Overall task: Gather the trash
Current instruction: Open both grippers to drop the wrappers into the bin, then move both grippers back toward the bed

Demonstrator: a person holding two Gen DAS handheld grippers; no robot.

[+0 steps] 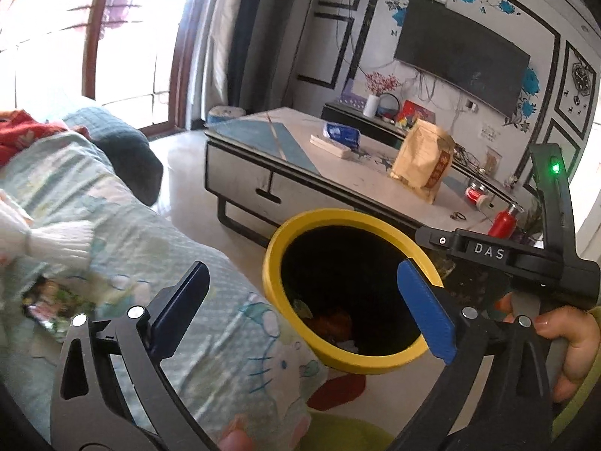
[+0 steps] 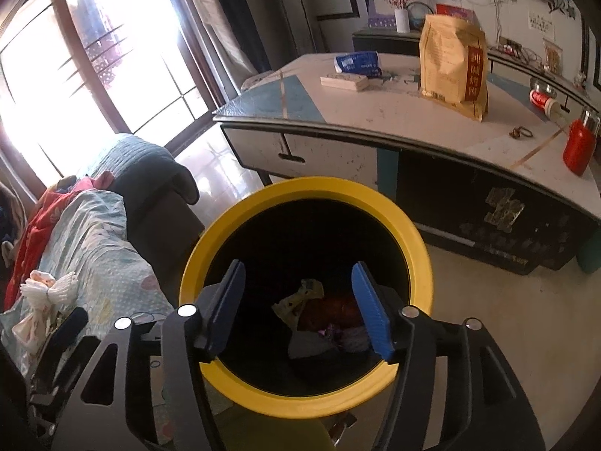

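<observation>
A yellow-rimmed bin stands on the floor between a covered sofa and a low table, with the right gripper poised directly above its mouth, jaws parted about halfway and nothing between them. Crumpled wrappers and other scraps already lie at the bottom of the bin, so part of the collecting appears done. The left gripper, seen from its own camera beside the bin, is spread wide and also empty, aimed across the sofa's edge toward the bin; the right gripper's handle, held in a hand, shows at the edge of that view. More seems left to gather: a shiny, colourful wrapper lies on the sofa cover just beside a bundle of white cloth, though blur makes it hard to say exactly what it is. On the table stand a tan paper bag, a blue tissue pack, a flat white box and a red bottle; whether any of these counts as trash cannot be told. Judged from this moment, both tools are free for the next pickup, the sofa wrapper being the nearest candidate.
</observation>
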